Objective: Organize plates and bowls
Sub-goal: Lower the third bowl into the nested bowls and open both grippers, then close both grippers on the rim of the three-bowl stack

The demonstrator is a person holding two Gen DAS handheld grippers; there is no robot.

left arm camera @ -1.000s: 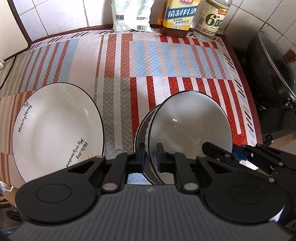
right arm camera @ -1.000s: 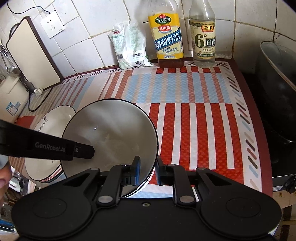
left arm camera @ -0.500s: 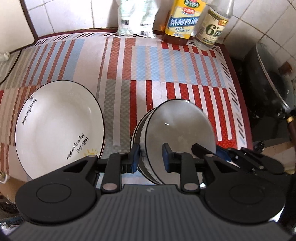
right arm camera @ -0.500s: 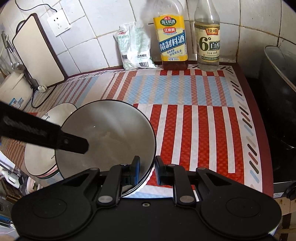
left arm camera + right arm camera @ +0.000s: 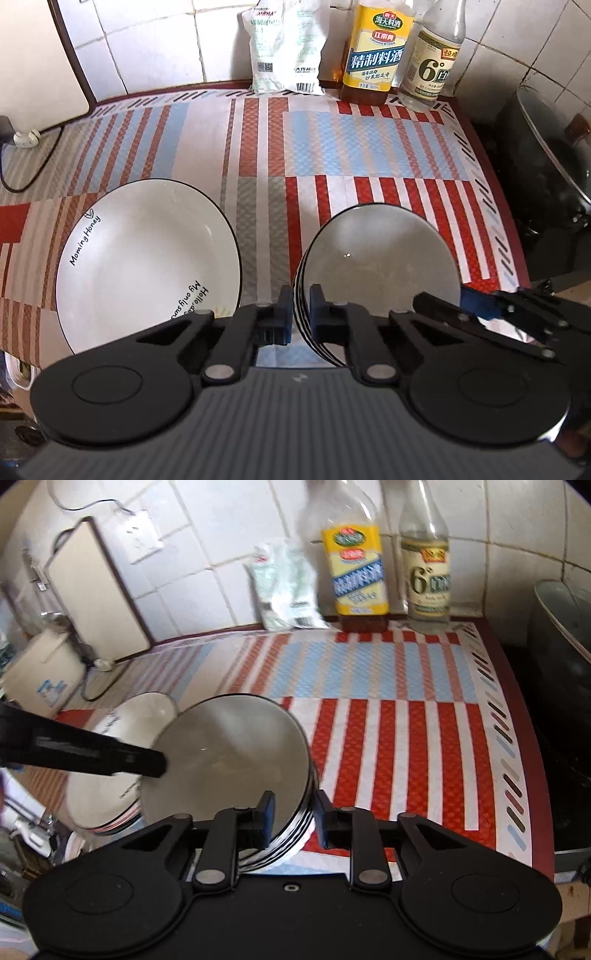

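Note:
A stack of white bowls [image 5: 380, 266] with black rims sits on the striped mat, right of a white plate [image 5: 147, 258] lettered "Morning Honey". My left gripper [image 5: 301, 317] is shut on the near left rim of the bowls. In the right wrist view one of its fingers [image 5: 147, 762] reaches over the bowls [image 5: 229, 753] from the left. My right gripper [image 5: 293, 818] straddles the near right rim. Its jaws are opening, and the right pad stands off the rim. The plate [image 5: 147, 712] lies behind the left gripper's finger.
A white pouch [image 5: 284, 48], a yellow-labelled bottle [image 5: 373, 55] and a clear bottle [image 5: 430, 62] stand at the tiled back wall. A dark pot [image 5: 546, 158] sits past the mat's right edge. A board [image 5: 92, 590] leans at the back left.
My left gripper widened for a moment and has shut again on the bowl rim. My right gripper's jaws have spread off the rim. The top bowl has settled level into the stack.

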